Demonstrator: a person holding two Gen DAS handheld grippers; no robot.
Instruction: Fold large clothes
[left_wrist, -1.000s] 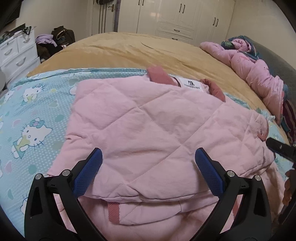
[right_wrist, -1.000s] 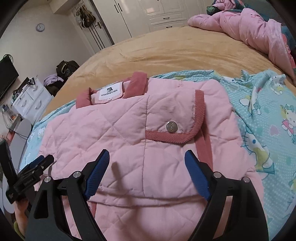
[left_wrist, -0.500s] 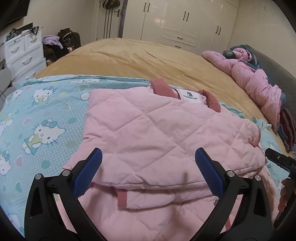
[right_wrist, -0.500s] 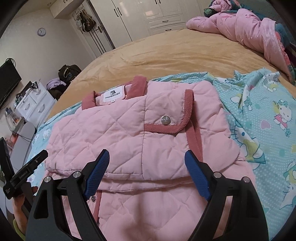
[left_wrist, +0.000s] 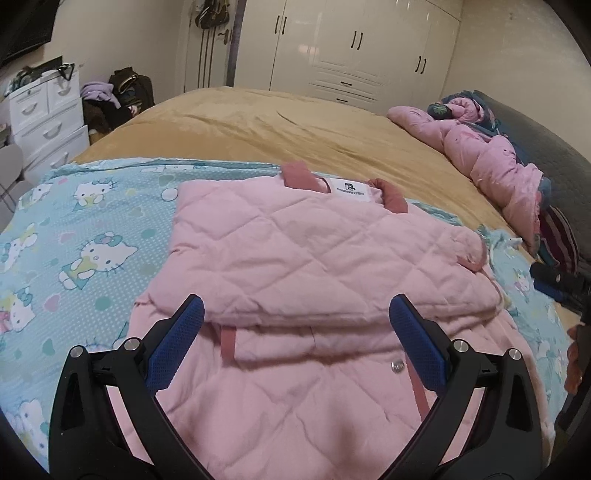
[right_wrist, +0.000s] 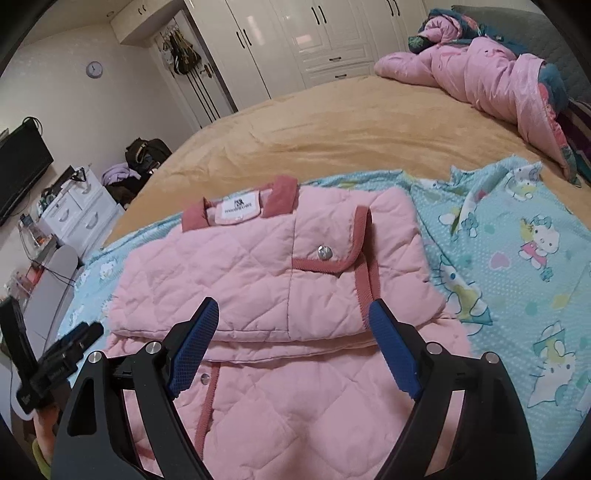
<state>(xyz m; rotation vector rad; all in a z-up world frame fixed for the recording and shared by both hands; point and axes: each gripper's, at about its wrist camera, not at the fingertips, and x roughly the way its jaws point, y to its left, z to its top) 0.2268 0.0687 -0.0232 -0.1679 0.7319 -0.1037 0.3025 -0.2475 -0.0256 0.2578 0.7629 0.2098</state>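
A pink quilted jacket (left_wrist: 314, 266) with dark pink collar and trim lies on a blue Hello Kitty sheet (left_wrist: 85, 243) on the bed. Its upper part is folded over the lower part, collar and white label at the far end. It also shows in the right wrist view (right_wrist: 258, 273), with a snap-button pocket flap on top. My left gripper (left_wrist: 295, 347) is open and empty, above the jacket's near part. My right gripper (right_wrist: 291, 350) is open and empty, above the fold edge. Each gripper shows at the edge of the other's view.
The sheet lies on a tan bedspread (left_wrist: 295, 125). A crumpled pink duvet (right_wrist: 480, 70) lies at the bed's far right by a grey headboard. A white drawer unit (left_wrist: 44, 118), bags and white wardrobes (left_wrist: 351, 44) stand beyond the bed.
Both grippers have drawn back toward me and away from the jacket. More of the jacket's lower part now shows in front of the fold. The jacket has stayed where it lay.
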